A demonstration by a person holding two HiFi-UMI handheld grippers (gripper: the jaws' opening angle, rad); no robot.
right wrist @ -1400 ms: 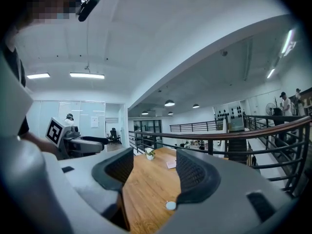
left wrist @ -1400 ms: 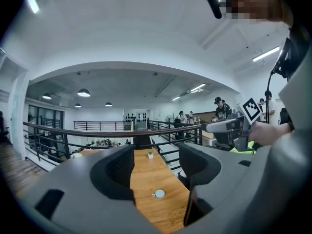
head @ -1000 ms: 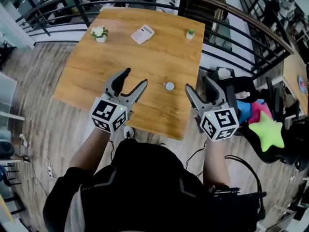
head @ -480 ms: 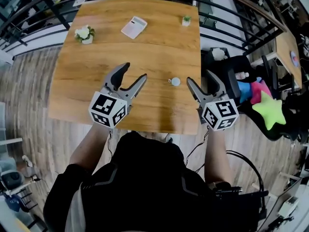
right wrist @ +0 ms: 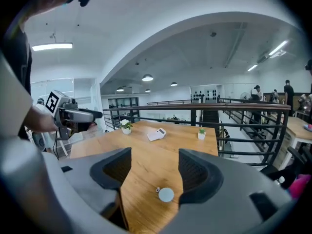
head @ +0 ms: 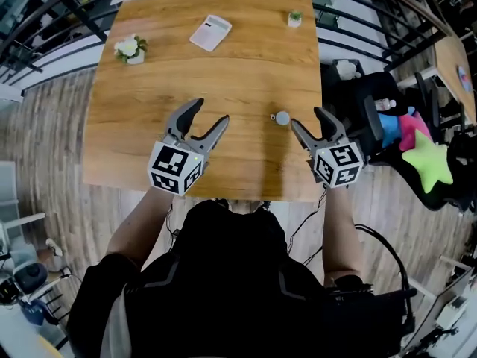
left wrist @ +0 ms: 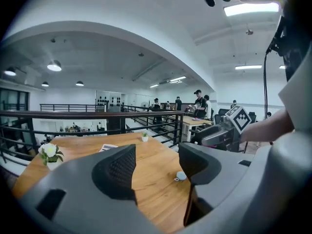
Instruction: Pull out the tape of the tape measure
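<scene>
A small round grey tape measure (head: 282,117) lies on the wooden table (head: 223,73) near its right edge; it also shows as a pale disc (right wrist: 165,194) in the right gripper view and as a small disc (left wrist: 181,176) in the left gripper view. My right gripper (head: 310,122) hovers just right of it, jaws wide apart with nothing between them, having just opened further. My left gripper (head: 204,115) hangs over the table's near middle, open and empty, well left of the tape measure.
A white calculator (head: 209,32) lies at the table's far side. A flower pot (head: 129,49) stands far left and a tiny plant (head: 295,19) far right. A black railing (head: 358,47) and a chair with colourful star cushions (head: 428,162) stand to the right.
Both grippers have sunk toward the table. The right gripper now sits close beside the tape measure. The head view has shifted, with the table lying more squarely ahead.
</scene>
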